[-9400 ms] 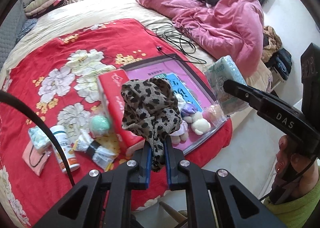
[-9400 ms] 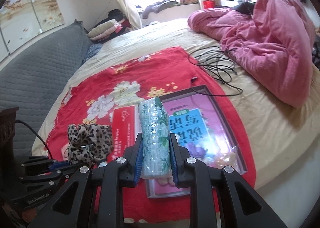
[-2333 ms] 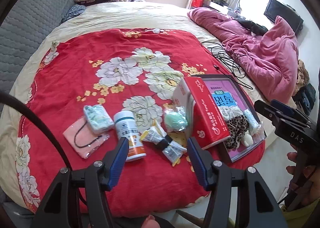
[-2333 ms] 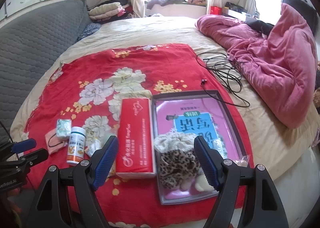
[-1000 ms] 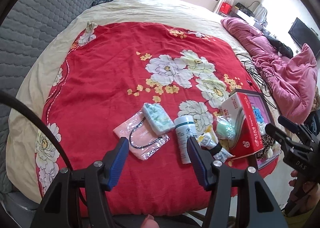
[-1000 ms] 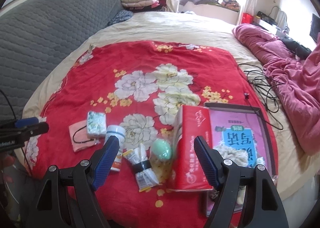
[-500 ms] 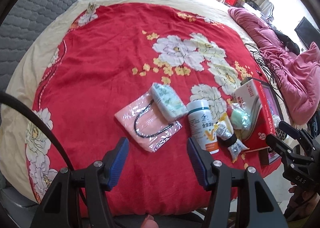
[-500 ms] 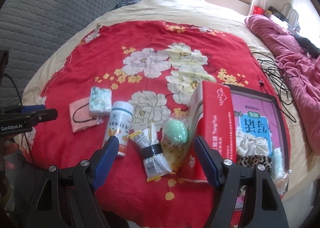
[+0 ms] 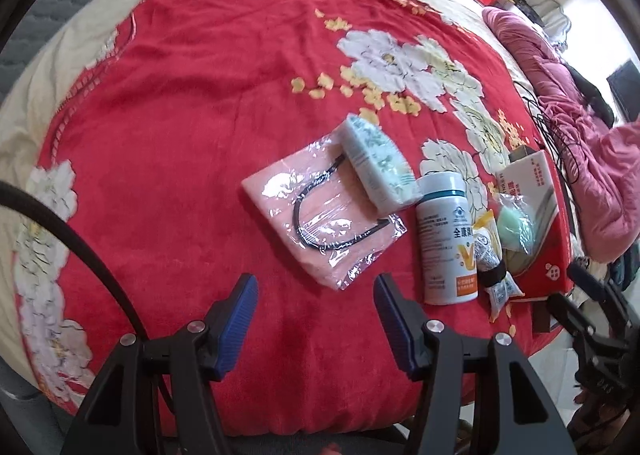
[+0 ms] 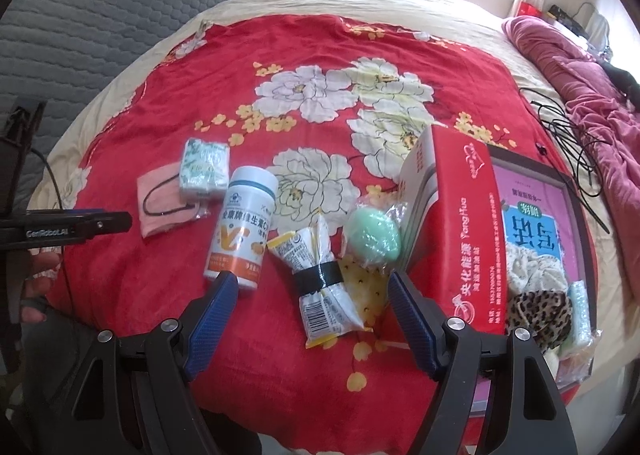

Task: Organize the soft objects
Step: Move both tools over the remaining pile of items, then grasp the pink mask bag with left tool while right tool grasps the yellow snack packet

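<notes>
A pink face mask in clear wrap (image 9: 320, 221) (image 10: 166, 201) lies on the red floral blanket, with a small green-patterned tissue pack (image 9: 378, 165) (image 10: 204, 169) resting on its far edge. My left gripper (image 9: 314, 287) hangs open just above the mask's near corner, nothing between its fingers. My right gripper (image 10: 310, 287) is open above a taped bundle of sachets (image 10: 320, 279). A mint green sponge in a bag (image 10: 374, 237) (image 9: 516, 229) leans on a red box (image 10: 452, 243). A leopard-print cloth (image 10: 538, 313) and a lacy cream cloth (image 10: 532, 263) lie in the pink tray (image 10: 576, 191).
A white vitamin bottle (image 9: 446, 239) (image 10: 244, 227) lies between the mask and the sachets. Black cables (image 10: 568, 135) and a pink quilt (image 10: 592, 75) lie at the far right. A grey quilted headboard (image 10: 100, 15) borders the left. The bed's edge is close below both grippers.
Both grippers have sunk toward the bed, so the items look larger. The left one has drawn in over the pink mask, the right one over the sachets. Both stay open.
</notes>
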Motion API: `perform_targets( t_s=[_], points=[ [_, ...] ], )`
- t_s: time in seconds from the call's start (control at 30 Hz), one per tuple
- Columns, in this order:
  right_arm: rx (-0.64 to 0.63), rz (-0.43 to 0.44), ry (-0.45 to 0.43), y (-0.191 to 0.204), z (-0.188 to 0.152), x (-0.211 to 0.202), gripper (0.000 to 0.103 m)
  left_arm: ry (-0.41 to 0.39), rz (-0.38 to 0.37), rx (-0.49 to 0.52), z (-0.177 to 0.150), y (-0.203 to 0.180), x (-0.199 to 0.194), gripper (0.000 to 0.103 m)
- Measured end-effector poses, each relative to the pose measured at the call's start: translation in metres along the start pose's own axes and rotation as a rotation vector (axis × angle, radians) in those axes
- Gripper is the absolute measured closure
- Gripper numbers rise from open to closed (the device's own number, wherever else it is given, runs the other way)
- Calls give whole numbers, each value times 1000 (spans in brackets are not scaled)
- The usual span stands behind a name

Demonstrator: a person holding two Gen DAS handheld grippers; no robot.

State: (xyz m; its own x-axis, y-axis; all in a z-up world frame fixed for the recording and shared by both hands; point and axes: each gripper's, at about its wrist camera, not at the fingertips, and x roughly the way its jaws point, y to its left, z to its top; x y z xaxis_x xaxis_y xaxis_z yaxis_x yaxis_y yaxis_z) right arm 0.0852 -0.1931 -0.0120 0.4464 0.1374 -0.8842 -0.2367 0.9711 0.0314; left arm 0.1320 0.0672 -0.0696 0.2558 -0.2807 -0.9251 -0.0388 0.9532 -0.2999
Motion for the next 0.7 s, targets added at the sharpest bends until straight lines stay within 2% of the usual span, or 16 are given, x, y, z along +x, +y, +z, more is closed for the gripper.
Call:
perform_targets(
  t_s=[0.17,0.43,0.6,0.7],
  points=[
    [1,-2,10,0,-1,5,25,33,-37,-66,6,9,17,43],
    [-27,-30,62,-2,-8,27,25,50,-71,-100,14,9,32,44],
    [-57,-36,102,2,-9,48,25,63,-76,-118,18,11,40,54],
    [-80,-51,127,5,-8,61,25,68,-73,-120,20,11,44,56]
  ],
)
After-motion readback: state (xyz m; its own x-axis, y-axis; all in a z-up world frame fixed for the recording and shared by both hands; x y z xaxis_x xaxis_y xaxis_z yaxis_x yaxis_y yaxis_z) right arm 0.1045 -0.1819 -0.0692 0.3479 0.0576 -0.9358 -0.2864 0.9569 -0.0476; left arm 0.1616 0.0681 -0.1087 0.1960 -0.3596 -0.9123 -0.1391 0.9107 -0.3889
